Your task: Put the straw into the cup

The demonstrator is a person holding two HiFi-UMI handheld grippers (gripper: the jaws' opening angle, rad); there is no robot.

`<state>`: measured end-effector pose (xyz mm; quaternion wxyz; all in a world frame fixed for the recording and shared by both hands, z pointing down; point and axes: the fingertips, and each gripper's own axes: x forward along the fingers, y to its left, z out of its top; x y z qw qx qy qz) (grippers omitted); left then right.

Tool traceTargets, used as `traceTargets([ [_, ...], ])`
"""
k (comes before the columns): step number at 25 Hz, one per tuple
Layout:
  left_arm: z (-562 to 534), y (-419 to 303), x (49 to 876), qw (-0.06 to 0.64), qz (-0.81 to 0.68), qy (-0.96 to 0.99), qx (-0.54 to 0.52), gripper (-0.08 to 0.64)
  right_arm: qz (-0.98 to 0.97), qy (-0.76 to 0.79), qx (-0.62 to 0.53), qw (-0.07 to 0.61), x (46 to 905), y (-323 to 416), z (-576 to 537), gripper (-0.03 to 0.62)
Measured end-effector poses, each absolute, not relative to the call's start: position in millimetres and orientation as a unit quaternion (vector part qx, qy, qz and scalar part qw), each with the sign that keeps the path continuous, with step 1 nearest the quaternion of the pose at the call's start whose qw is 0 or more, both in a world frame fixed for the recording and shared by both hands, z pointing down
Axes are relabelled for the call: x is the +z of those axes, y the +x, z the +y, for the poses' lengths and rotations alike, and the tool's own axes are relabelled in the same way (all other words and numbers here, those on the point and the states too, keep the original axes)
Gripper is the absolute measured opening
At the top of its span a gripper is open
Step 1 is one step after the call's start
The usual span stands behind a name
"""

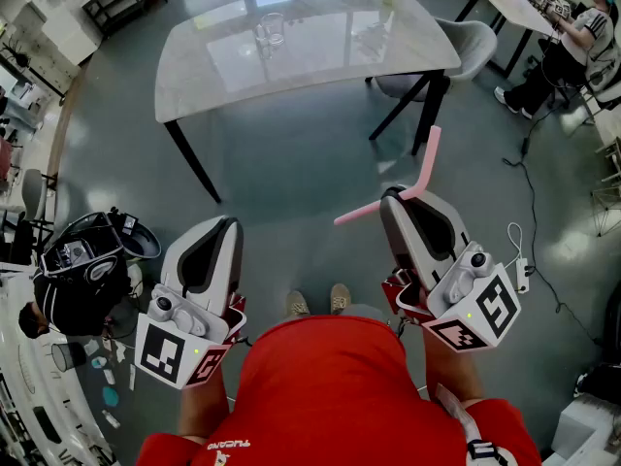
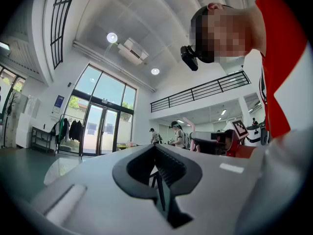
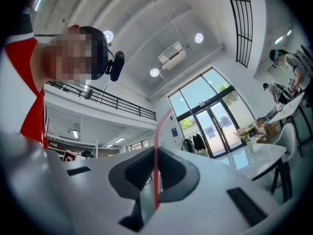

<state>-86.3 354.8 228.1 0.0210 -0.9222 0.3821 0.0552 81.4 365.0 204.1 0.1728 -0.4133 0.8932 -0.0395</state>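
Right claw (image 1: 393, 194): closed on the straw (image 1: 428, 163); my right gripper view shows the two jaws pressed against it from both sides.
Left claw (image 1: 228, 219): jaws together with nothing between them, held low beside me.
Where the straw is: in my right claw, in the air over the floor, well apart from the table (image 1: 320, 61). It touches nothing else.
Look of the straw: pink, thin, with a bend. One arm points up and away from me and the other goes out to my left. The claw holds it close to the bend.
How it handles, I judge: very light, a hollow plastic tube that crushes easily if I squeeze hard. It is smooth, so it can turn or slide in the pads. The bend is the soft part, so the straight arm is the better place to hold.
Cup (image 1: 272, 29): clear glass, upright on the table top, toward the far edge and left of the middle.
Progress, I judge: the straw is in hand but not yet near the cup. I must go to the table first.
Risk: the glass is hard to see, and a free end of the straw could push against its rim.
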Motion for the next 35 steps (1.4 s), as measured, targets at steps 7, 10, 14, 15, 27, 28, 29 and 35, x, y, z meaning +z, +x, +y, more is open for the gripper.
traceTargets([
  [7, 355, -85, 229, 0.024, 0.378, -0.924, 0.059, 0.006, 0.894, -0.413, -0.033, 0.174, 203, 80, 363, 0.015],
  [10, 354, -84, 229, 0.024, 0.376, -0.924, 0.061, 0.006, 0.893, -0.415, -0.034, 0.171, 204, 80, 363, 0.015],
  [14, 353, -81, 232, 0.023, 0.37, -0.927, 0.06, 0.006, 0.891, -0.416, -0.04, 0.176, 206, 81, 362, 0.015],
  [15, 353, -81, 233, 0.022, 0.369, -0.927, 0.059, 0.006, 0.89, -0.416, -0.045, 0.18, 206, 82, 362, 0.015],
  [27, 344, -54, 236, 0.019, 0.377, -0.924, 0.057, 0.006, 0.894, -0.404, -0.054, 0.186, 208, 105, 351, 0.015],
  [28, 342, -50, 235, 0.02, 0.379, -0.923, 0.058, 0.006, 0.895, -0.402, -0.054, 0.186, 208, 109, 348, 0.015],
  [29, 341, -48, 235, 0.021, 0.383, -0.922, 0.059, 0.006, 0.896, -0.399, -0.054, 0.185, 208, 113, 346, 0.015],
  [35, 333, -35, 233, 0.026, 0.409, -0.91, 0.062, 0.006, 0.905, -0.382, -0.054, 0.178, 212, 132, 336, 0.015],
])
